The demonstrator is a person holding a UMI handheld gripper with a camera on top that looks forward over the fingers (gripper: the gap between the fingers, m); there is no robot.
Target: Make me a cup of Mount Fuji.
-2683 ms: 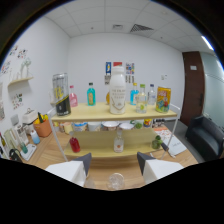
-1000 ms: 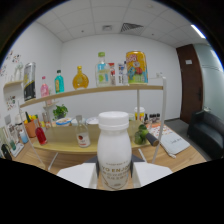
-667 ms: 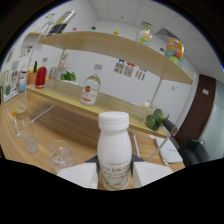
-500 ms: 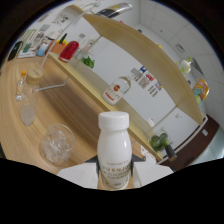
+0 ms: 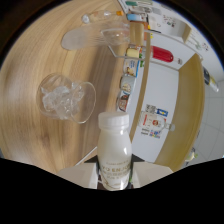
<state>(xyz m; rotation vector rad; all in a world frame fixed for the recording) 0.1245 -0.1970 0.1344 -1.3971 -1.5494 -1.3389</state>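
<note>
A white milk bottle (image 5: 114, 146) with a white cap and a pale label stands up between my fingers, and my gripper (image 5: 114, 174) is shut on its lower body. The view is rolled hard over, so the bottle is held tilted above the wooden table (image 5: 30, 75). A clear glass (image 5: 67, 97) holding ice cubes stands on the table just ahead of the bottle's cap and to its left. The white fingers (image 5: 80, 175) show only at the base of the bottle.
Beyond the iced glass lie more clear glass vessels (image 5: 97, 32). A wooden two-level shelf (image 5: 139, 65) runs past the bottle, carrying small bottles, cans and a red bottle (image 5: 162, 54). White walls lie behind it.
The gripper has lifted the bottle off the shelf, swung down over the table and rolled over. The iced glass has come much closer, just ahead of the cap.
</note>
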